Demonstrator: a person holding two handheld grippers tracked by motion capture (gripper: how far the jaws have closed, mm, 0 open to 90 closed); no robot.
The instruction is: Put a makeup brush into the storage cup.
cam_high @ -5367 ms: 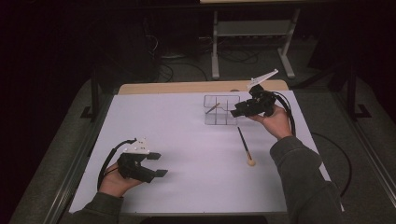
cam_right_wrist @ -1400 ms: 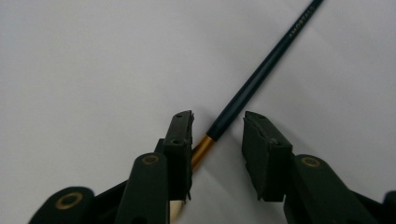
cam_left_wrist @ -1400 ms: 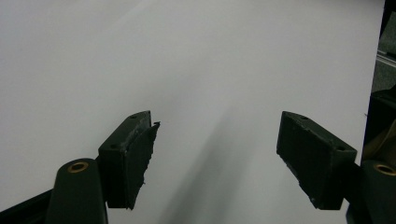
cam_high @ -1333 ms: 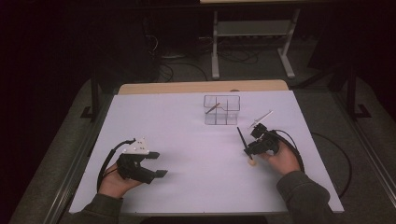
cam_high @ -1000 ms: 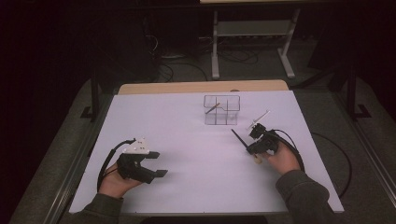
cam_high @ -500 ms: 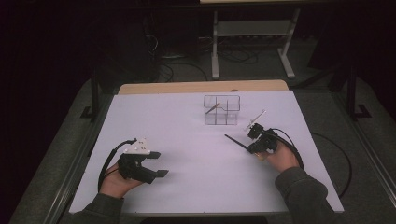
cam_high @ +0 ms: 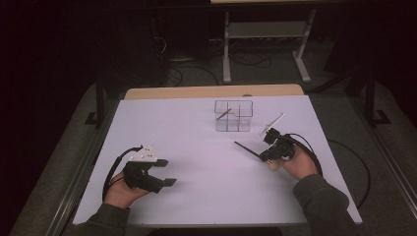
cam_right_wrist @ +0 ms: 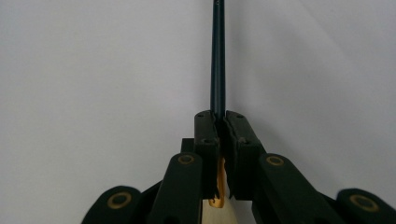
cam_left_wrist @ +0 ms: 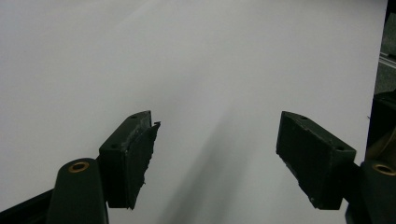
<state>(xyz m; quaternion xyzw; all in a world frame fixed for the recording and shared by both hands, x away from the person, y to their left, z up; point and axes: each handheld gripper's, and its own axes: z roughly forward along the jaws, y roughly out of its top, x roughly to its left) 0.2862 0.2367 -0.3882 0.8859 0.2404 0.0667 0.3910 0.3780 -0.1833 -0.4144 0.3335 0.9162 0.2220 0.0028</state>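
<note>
Right gripper [cam_high: 265,156]: jaws clamped on a thin dark-handled brush with a pale wooden end [cam_high: 248,151], held just above the white table sheet [cam_high: 196,128], its dark shaft pointing left and away from the person, near the front of a clear plastic compartment box [cam_high: 233,115] containing one slim stick [cam_high: 223,113]. Left gripper [cam_high: 164,172]: jaws spread wide, holding nothing, low over the sheet at near left.

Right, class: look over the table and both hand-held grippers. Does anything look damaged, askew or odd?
One thing: in the left gripper view, the left hand-held gripper has a ragged, chipped pad on one jaw. Otherwise nothing stands out: the right hand-held gripper is shut on a dark stick, and the clear divided box stands upright.
</note>
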